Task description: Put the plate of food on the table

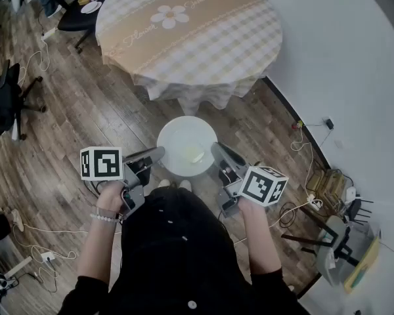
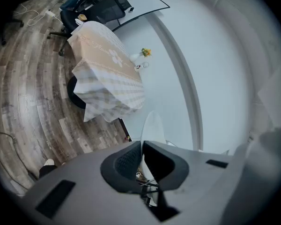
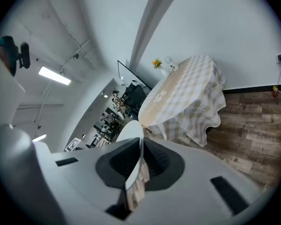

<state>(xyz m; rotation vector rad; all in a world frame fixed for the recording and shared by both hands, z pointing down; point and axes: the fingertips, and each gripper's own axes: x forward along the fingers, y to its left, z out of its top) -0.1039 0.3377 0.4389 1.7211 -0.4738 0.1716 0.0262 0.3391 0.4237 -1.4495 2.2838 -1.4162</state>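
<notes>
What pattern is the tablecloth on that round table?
The tablecloth is beige-and-white checked with a white flower print; the head view shows it best.

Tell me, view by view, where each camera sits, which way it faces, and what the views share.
Head view: on the person's head, looking steeply down at the plate held between left gripper and right gripper; forearms and dark torso show.
Left gripper view: rides on the left gripper, looking along its jaws, shut on the plate's rim, toward the table; a shoe shows.
Right gripper view: rides on the right gripper, jaws shut on the opposite rim, facing the table.
Shared: all three show plate and table.
</notes>
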